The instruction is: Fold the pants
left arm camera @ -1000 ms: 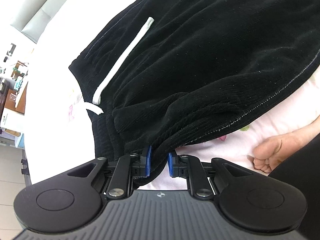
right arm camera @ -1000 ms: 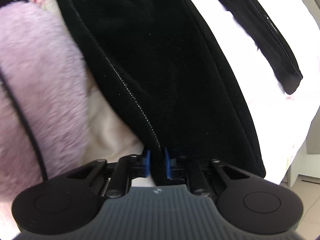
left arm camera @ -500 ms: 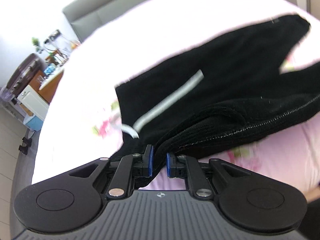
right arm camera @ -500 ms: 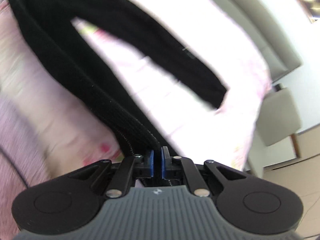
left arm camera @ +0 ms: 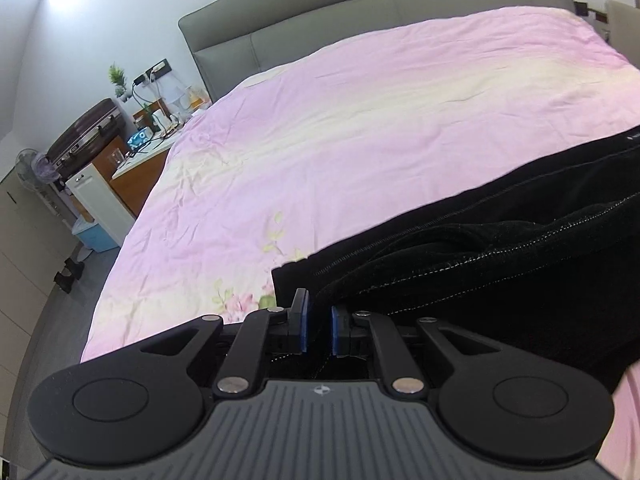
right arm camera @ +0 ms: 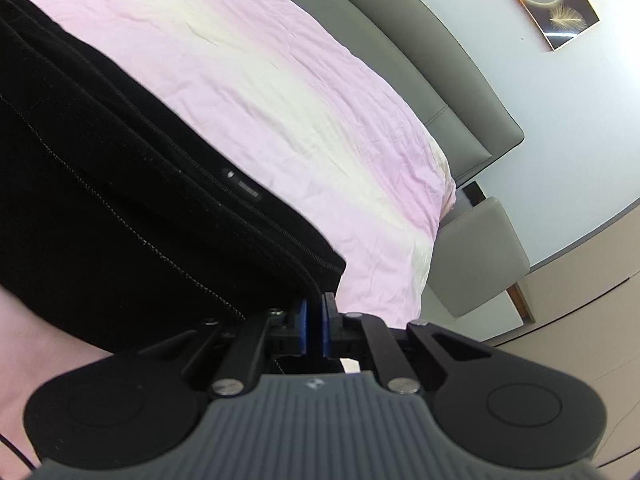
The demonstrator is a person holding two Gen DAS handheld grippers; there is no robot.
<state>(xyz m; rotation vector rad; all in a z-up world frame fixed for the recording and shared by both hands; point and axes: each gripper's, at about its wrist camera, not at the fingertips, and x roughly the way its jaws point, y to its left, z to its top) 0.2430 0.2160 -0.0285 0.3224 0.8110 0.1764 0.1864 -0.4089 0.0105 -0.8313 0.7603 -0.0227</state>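
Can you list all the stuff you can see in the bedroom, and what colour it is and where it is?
pants: one, black, lifted over the near part of the bed, pinched at both ends
bed cover: one, pink and cream with flowers, spread over the bed
headboard: one, grey, at the far end of the bed
chair: one, grey, beside the bed's far corner
picture: one, dark with orange, on the wall
suitcase: one, brown, beside the bed
plant: one, green, by the wall
bin: one, blue, on the floor
left gripper: black with blue pads, shut on pants
right gripper: black with blue pads, shut on pants
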